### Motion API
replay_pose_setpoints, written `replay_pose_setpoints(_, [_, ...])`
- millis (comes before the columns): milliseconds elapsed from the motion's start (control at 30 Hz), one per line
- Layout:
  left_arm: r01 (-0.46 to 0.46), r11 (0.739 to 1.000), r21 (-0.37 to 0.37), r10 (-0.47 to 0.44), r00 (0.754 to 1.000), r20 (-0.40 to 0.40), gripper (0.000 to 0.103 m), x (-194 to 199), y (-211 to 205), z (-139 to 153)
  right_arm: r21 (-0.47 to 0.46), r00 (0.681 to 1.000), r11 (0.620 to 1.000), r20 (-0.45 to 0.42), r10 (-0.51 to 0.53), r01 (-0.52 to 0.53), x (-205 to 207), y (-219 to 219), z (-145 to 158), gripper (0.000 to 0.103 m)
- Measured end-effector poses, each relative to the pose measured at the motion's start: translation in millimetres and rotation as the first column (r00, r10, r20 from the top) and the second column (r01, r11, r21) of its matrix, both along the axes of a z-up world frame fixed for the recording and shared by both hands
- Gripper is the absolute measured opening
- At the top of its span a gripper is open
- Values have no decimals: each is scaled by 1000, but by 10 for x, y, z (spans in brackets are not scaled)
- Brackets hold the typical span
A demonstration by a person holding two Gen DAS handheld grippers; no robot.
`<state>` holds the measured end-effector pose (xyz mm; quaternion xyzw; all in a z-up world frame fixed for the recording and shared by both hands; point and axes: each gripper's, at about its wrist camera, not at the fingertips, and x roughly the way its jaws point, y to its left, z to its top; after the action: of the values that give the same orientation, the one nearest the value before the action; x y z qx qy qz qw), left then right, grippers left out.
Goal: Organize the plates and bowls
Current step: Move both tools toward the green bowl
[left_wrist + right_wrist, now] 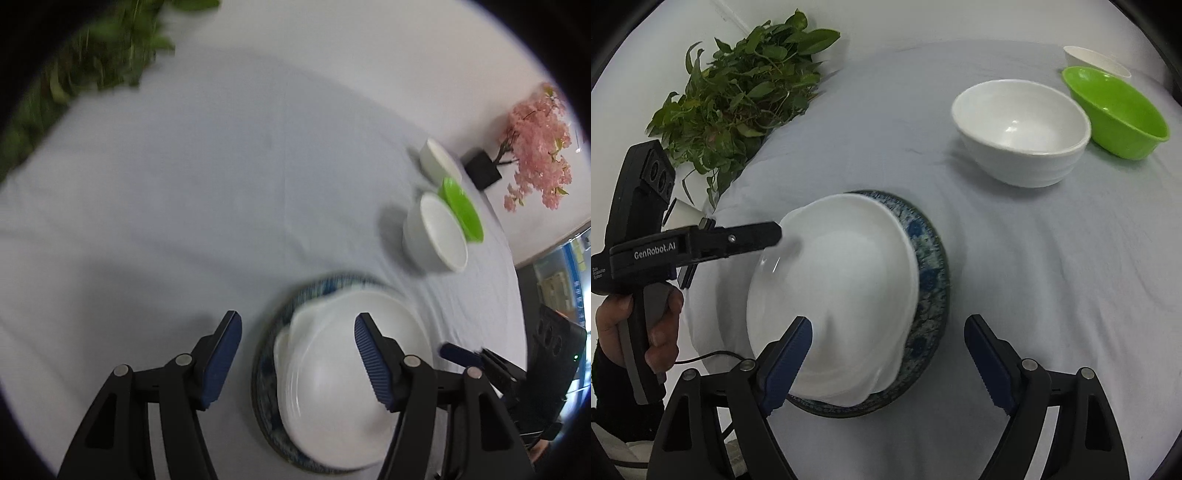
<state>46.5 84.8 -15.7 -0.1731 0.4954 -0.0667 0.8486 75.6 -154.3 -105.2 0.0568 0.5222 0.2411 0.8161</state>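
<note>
White plate [842, 295] is sitting off-centre on blue patterned plate [931, 266] at table [1015, 277] front. Both left tool [297, 354] & right tool [886, 350] are gaping wide, gripping nothing. Risk — a nudge sliding the top plate off, or knocking nearby white bowl [1021, 129].

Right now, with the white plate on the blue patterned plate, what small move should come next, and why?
Probably draw both open grippers back. The white plate already rests on the blue patterned plate; the left gripper and right gripper hold nothing. Then the large white bowl, green bowl and small white bowl, which stand apart, could be nested.
</note>
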Motion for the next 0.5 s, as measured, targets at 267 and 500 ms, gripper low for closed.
replay_pose_setpoints(267, [79,979,186,-136,938,318,85,433,-737,743,28,939,966,227,-258,258,186,-1069,574,103])
replay_pose_setpoints(500, [313,925,214,-367,881,299,85,1117,-1659,832,-46,869,920,348,-350,389,502,-1580,836,103])
